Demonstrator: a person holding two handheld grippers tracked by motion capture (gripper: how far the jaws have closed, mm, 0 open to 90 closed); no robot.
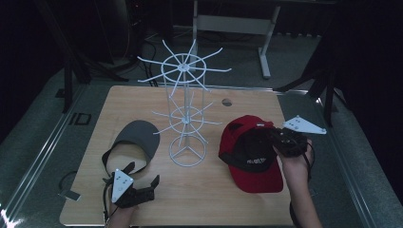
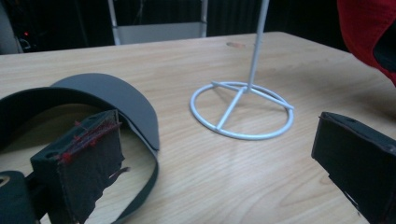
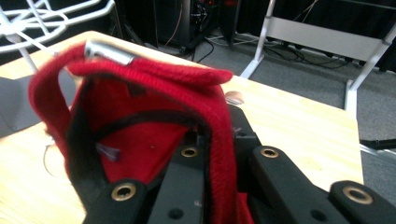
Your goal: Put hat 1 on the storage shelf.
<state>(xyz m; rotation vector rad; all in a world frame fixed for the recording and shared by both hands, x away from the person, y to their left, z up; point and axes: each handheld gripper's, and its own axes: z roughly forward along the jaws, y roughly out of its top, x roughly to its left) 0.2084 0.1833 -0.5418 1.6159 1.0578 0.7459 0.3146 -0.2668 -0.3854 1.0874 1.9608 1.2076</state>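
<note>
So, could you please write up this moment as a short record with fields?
Surface: wooden table
Centre piece: white wire rack, standing upright on its ring base
Right tool: shut on the rear edge of the red cap, with the cap lifted at that edge
Left tool: open, holding nothing, low over the table's near edge
Other item: grey visor, lying flat left of the rack, just ahead of the left tool
Rack hooks: nothing hanging on them
</note>
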